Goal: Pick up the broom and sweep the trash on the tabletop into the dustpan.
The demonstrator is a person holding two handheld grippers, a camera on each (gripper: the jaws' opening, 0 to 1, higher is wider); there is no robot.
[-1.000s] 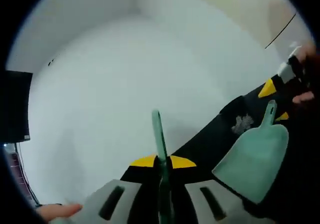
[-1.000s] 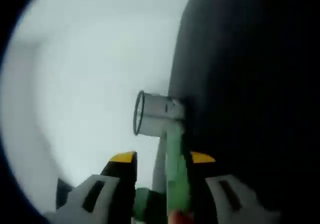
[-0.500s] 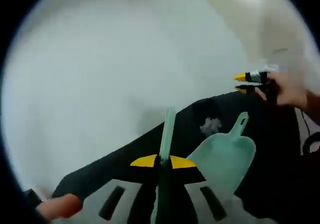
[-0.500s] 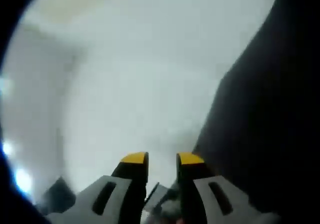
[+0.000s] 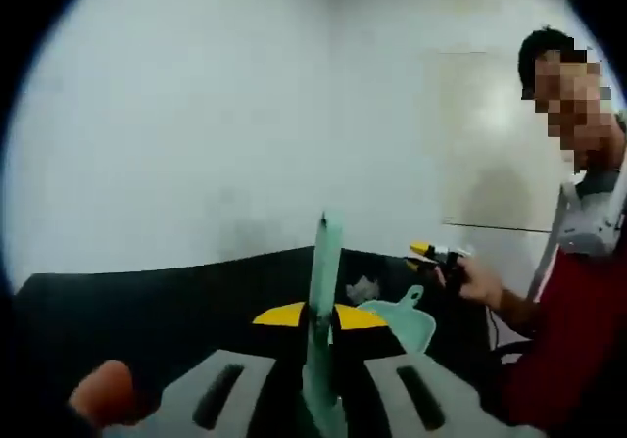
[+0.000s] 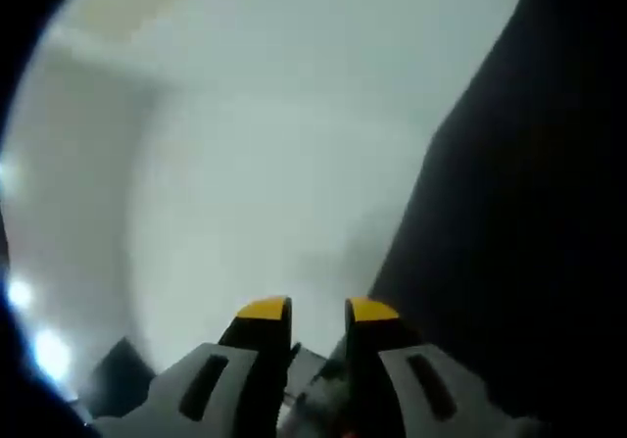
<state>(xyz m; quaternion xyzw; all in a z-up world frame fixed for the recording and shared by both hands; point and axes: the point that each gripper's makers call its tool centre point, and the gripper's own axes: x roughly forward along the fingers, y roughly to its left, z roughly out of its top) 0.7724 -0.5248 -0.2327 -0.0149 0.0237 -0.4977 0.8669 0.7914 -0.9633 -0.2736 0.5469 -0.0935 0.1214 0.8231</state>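
We have the left gripper (image 5: 319,316) clamped on the broom (image 5: 320,291) handle, thin, stiff and light, probably slick plastic; hold is low on the shaft. Dustpan (image 5: 404,318) sits on the dark surface (image 5: 147,301) beside crumpled trash (image 5: 362,288). Right gripper (image 6: 316,309) nearly closed, holding nothing clear.

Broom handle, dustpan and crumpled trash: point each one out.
broom handle (image 5: 319,281), left gripper view, on the green shaft above the jaws.
dustpan (image 5: 404,319), left gripper view, on its green scoop.
crumpled trash (image 5: 362,289), left gripper view, on the pale wad's middle.
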